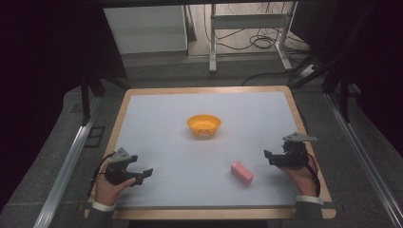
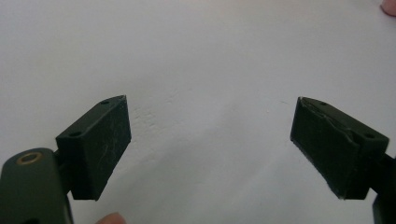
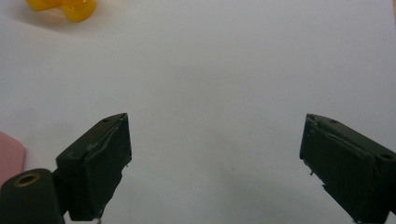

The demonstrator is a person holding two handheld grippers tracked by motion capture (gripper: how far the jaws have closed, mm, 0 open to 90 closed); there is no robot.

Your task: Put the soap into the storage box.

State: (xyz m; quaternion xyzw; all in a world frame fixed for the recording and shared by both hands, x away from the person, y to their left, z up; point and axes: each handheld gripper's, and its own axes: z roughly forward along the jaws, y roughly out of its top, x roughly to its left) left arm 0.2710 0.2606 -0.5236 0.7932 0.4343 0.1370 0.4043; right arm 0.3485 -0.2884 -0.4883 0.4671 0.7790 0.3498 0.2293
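Likely pre-grasp: left gripper and right gripper both spread apart, empty, pink block lying nearer than orange bowl, right of it, awaiting right-side reach.

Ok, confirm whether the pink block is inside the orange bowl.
No, the pink block lies on the white table, apart from the orange bowl.

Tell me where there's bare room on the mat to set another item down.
Most of the white mat is bare: the whole far strip behind the orange bowl, and the wide left stretch between bowl and left gripper. Tightest is near right, where the pink block lies beside the right gripper.
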